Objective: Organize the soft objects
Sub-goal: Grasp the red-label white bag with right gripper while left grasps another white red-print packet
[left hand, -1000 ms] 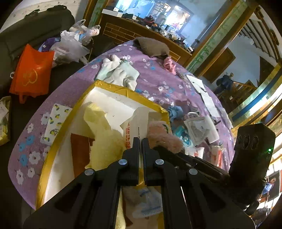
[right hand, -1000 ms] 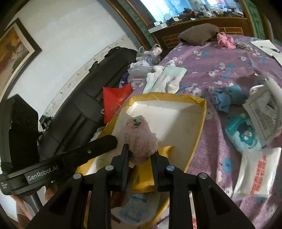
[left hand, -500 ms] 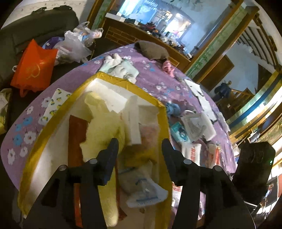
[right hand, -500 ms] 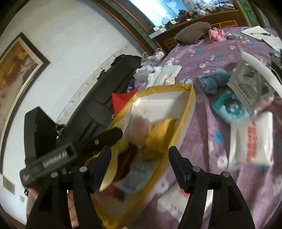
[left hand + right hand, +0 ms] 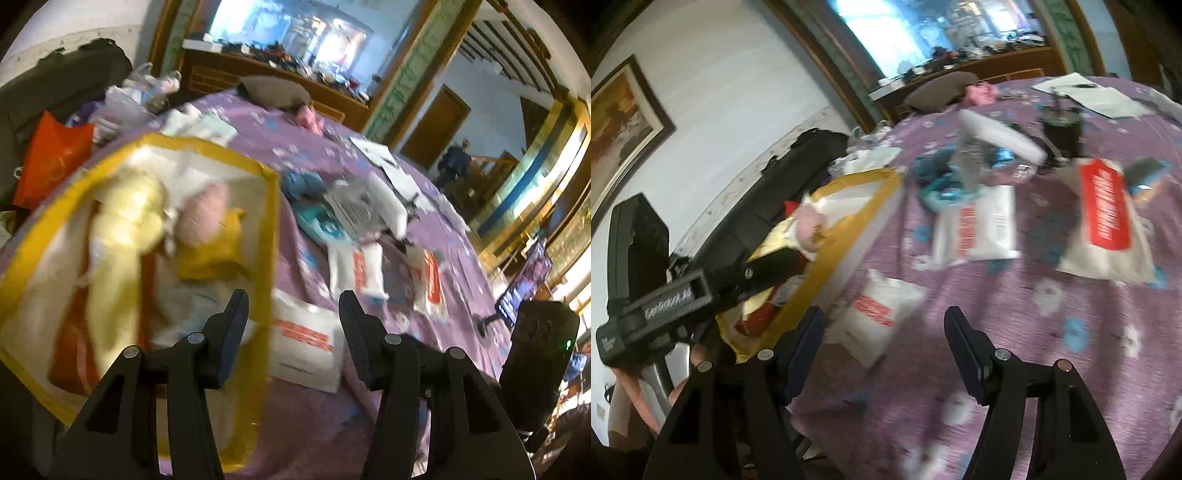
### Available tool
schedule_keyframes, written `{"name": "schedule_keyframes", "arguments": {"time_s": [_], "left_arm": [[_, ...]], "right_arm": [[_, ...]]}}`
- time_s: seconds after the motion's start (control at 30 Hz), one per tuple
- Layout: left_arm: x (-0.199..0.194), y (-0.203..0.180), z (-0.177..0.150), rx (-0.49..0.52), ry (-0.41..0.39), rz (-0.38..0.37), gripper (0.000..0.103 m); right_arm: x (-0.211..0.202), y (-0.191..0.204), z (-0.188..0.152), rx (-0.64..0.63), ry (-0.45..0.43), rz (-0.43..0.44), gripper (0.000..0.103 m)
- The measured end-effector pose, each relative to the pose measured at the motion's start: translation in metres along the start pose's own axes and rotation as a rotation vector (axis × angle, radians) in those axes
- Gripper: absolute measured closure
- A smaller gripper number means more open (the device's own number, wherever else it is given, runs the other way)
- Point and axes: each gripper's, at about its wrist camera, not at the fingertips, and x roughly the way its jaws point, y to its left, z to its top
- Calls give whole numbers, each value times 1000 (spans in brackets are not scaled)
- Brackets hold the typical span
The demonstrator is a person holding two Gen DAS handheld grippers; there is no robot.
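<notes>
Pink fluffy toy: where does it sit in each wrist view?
Left wrist: pink fluffy toy lies left of centre, inside the yellow-rimmed box, beside a pale yellow plush.
Right wrist: toy at middle left, same box.
Shared landmark: the box's yellow rim.

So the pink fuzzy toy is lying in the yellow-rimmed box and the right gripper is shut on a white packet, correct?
Not quite. The pink fuzzy toy does lie in the yellow-rimmed box, but the right gripper is open and holds nothing. The right wrist view shows its jaws spread above the purple cloth, with the nearest white packet lying loose on the cloth.
</notes>
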Motion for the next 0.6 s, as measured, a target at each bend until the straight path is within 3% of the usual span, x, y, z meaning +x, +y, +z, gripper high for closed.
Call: {"name": "schedule_keyframes", "arguments": {"time_s": [0.2, 0.33, 0.4, 0.6], "left_arm": [[10, -23, -4, 88, 46, -28, 52], [6, -33, -5, 131, 0, 2, 52], [9, -36, -6, 139, 18, -13, 52], [17, -44, -12, 167, 46, -21, 52]], "right_arm": [[-7, -16, 6, 34, -14, -30, 35], [-15, -13, 9, -18, -38, -78, 35], [-18, -16, 11, -32, -48, -120, 36], [-20, -46, 17, 60, -38, -147, 36]]}}
